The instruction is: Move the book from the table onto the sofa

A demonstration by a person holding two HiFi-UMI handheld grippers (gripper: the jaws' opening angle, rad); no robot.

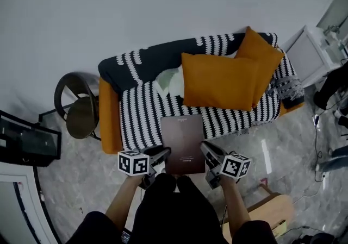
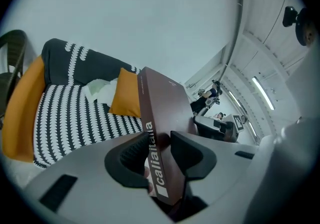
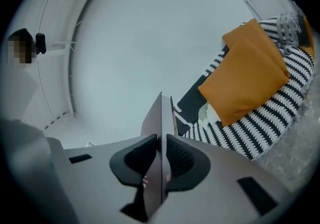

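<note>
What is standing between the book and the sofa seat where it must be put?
Nothing visible. The book, held by the left tongs and right tongs, hangs at the sofa's striped front edge; the orange cushions lie further back against the backrest.

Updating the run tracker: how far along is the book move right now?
Done: the dark brown book is lifted, clamped at its near edge by the left gripper and the right gripper. In hand: it is held at the front edge of the black-and-white striped sofa, not yet resting on it. Left: set it on the seat in front of the orange cushions, then release.
</note>
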